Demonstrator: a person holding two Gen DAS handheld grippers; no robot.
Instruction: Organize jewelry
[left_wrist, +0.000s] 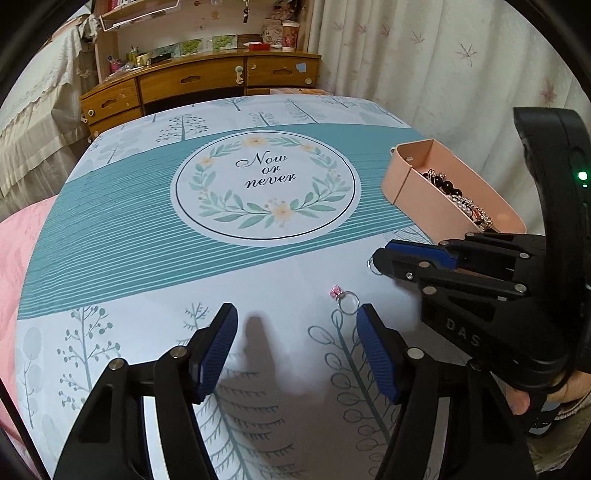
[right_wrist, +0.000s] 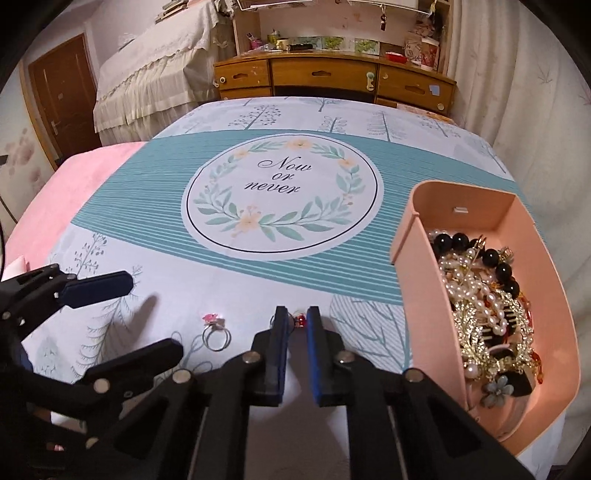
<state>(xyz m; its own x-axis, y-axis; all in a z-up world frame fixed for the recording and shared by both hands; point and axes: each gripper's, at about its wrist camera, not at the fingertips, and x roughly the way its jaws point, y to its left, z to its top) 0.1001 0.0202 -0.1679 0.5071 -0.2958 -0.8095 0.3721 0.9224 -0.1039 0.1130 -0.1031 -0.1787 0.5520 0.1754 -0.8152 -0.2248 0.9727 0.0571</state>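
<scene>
My right tongs (right_wrist: 297, 314) pinch the red-stone ring (right_wrist: 300, 319) — near the pink box (right_wrist: 406, 236). Left tongs (left_wrist: 295, 314) gape wide, the pink-stone ring (left_wrist: 345, 298) just beside them on the cloth (left_wrist: 110, 229).

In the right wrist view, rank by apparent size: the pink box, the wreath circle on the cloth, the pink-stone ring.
1. pink box and wreath circle: similar, box nearer the camera, so unsure.
2. pink-stone ring: clearly smallest.

Far off, a wooden dresser (right_wrist: 332, 79) against the wall. Pale curtains (left_wrist: 461, 66) right. Brown door (right_wrist: 59, 96) far left.
</scene>
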